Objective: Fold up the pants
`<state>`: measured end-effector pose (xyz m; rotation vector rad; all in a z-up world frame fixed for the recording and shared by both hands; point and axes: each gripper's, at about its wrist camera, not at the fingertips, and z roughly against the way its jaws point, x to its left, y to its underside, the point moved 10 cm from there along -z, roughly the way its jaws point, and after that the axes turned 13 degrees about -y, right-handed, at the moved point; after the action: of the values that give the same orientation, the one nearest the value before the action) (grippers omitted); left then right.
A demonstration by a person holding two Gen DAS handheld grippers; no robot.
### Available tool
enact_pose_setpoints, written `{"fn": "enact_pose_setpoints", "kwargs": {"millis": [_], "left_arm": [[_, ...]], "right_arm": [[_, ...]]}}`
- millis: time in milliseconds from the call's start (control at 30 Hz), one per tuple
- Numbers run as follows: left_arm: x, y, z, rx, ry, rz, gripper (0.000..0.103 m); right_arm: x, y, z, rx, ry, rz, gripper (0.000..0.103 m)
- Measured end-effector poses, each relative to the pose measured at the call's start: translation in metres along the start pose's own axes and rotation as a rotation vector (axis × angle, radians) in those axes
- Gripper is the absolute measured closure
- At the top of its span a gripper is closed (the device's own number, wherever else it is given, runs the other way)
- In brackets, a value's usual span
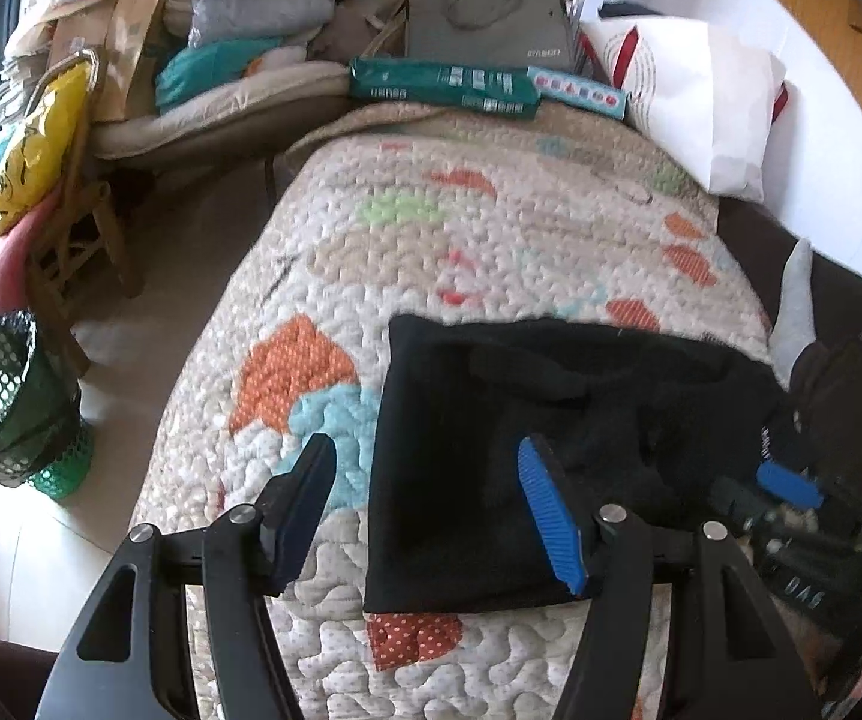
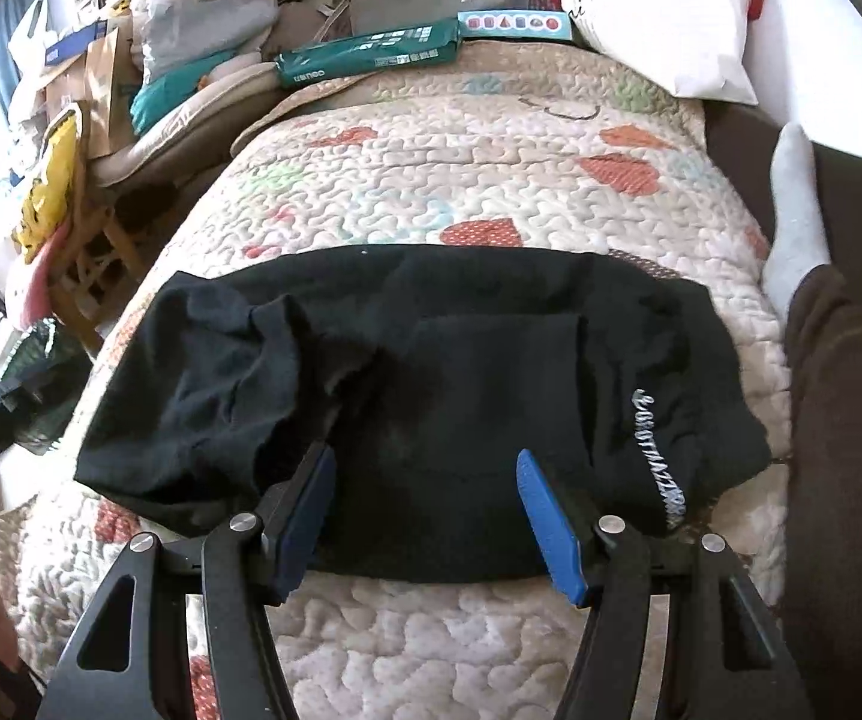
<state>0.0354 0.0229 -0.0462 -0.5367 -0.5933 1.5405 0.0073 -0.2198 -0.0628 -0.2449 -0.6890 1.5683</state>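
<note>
Black pants [image 1: 550,396] lie folded into a compact rectangle on a patchwork quilt [image 1: 431,228]. My left gripper [image 1: 425,443] hovers open over the pants' left edge, one finger above the quilt and the other above the cloth, with nothing pinched. At the right of this view, one blue pad of my right gripper's fingers [image 1: 789,485] shows past the pants. In the right wrist view the pants [image 2: 431,360] spread across the quilt [image 2: 490,150], with white lettering [image 2: 658,456] on the right side. My right gripper [image 2: 425,453] stands open just above their near edge, empty.
A green mesh bin [image 1: 5,402] and a wooden chair [image 1: 71,240] with a yellow bag stand left of the bed. Green packages [image 1: 442,87] and a white bag [image 1: 700,102] lie at the far end. A person's white-socked foot [image 2: 796,198] rests at the right.
</note>
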Motion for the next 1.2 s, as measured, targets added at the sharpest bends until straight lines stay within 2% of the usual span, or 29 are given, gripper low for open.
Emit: {"fn": "enact_pose_setpoints", "kwargs": {"millis": [267,333,433,533,633,700,800,933,1000,1100,1133,1200], "left_arm": [[0.015,-0.022,0.037,-0.102,0.058,0.072,0.034],[0.021,-0.021,0.044,-0.136,0.033,0.048,0.031],[0.03,-0.016,0.046,-0.178,-0.029,0.003,0.028],[0.035,-0.015,0.035,-0.151,-0.046,0.032,0.028],[0.027,-0.017,0.019,-0.061,0.006,0.069,0.028],[0.014,-0.025,0.016,-0.046,0.038,0.07,0.028],[-0.03,-0.042,0.014,-0.029,0.095,-0.007,0.028],[-0.115,-0.066,0.004,0.008,0.193,-0.157,0.028],[-0.16,-0.073,-0.005,0.052,0.259,-0.22,0.028],[-0.228,-0.072,-0.018,0.118,0.358,-0.318,0.028],[-0.249,-0.069,-0.021,0.131,0.379,-0.358,0.028],[-0.291,-0.057,-0.027,0.157,0.426,-0.458,0.028]], "right_arm": [[0.018,0.037,0.035,0.057,0.045,0.014,0.035],[0.025,0.036,0.039,0.06,0.038,0.011,0.035],[0.034,0.019,0.04,0.011,0.007,-0.023,0.033],[0.037,0.012,0.037,-0.019,-0.051,-0.049,0.032],[0.03,0.018,0.038,-0.049,-0.072,-0.027,0.032],[0.022,0.022,0.041,-0.063,-0.082,-0.024,0.032],[0.009,0.023,0.047,-0.092,-0.182,-0.124,0.032],[-0.029,0.029,0.052,-0.125,-0.162,-0.225,0.032],[-0.055,0.034,0.053,-0.138,-0.139,-0.31,0.032],[-0.094,0.042,0.057,-0.175,-0.137,-0.499,0.032],[-0.109,0.044,0.059,-0.196,-0.105,-0.55,0.032],[-0.123,0.047,0.058,-0.205,-0.083,-0.612,0.032]]}}
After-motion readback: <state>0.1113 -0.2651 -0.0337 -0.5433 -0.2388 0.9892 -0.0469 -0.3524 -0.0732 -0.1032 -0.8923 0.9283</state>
